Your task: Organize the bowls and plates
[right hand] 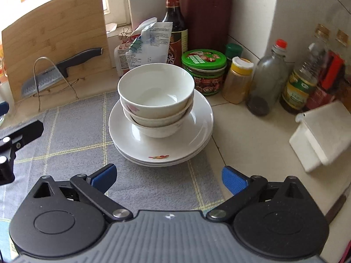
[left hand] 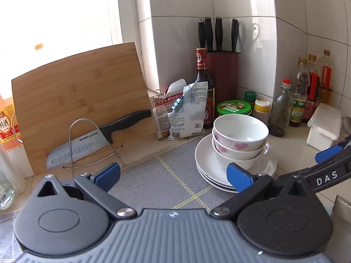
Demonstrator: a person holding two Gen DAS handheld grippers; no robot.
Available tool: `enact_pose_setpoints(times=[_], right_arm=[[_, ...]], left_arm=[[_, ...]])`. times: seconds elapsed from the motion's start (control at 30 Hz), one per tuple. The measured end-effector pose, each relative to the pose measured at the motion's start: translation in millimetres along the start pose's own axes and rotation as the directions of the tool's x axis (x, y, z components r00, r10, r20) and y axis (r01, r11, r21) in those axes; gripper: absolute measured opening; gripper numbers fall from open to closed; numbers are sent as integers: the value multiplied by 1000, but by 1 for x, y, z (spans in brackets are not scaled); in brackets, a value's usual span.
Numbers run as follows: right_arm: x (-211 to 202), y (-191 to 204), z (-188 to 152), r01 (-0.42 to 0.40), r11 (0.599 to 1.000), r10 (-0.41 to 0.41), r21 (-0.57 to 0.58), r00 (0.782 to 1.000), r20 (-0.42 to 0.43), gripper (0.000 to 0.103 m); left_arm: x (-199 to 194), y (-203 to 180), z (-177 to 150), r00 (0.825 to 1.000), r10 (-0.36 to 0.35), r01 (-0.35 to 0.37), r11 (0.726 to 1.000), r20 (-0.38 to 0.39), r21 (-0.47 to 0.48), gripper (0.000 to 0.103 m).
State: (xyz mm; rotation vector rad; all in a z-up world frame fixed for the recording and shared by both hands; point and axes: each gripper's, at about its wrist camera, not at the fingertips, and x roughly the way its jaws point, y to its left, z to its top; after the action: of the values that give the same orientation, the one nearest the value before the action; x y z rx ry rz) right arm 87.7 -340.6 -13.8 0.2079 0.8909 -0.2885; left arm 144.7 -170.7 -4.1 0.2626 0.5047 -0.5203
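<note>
Three white bowls are nested in one stack on a stack of white plates, at the right edge of a grey checked mat. The same bowls and plates show in the left wrist view. My right gripper is open and empty, just in front of the plates. My left gripper is open and empty over the mat, left of the plates. The right gripper's arm shows at the right of the left wrist view.
A bamboo cutting board leans at the back left with a knife on a wire stand. Food packets, a dark bottle, a knife block, jars, oil bottles and a white box crowd the back and right.
</note>
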Motion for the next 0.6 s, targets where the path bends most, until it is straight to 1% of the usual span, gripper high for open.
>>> enact_pose_setpoints(times=[0.13, 0.27, 0.37, 0.6], right_arm=[[-21, 8, -13, 38, 998, -39, 45, 999, 19, 103], [-37, 12, -18, 63, 996, -65, 62, 997, 40, 103], [-44, 15, -18, 66, 995, -70, 70, 996, 56, 103], [-48, 18, -19, 57, 995, -62, 78, 996, 67, 103]], left_arm=[[-16, -1, -3, 999, -23, 23, 1000, -36, -4, 102], [-27, -3, 0, 998, -39, 40, 999, -50, 7, 102], [-31, -6, 3, 998, -20, 21, 1000, -58, 22, 102], [-30, 1, 2, 996, -32, 30, 999, -84, -28, 102]])
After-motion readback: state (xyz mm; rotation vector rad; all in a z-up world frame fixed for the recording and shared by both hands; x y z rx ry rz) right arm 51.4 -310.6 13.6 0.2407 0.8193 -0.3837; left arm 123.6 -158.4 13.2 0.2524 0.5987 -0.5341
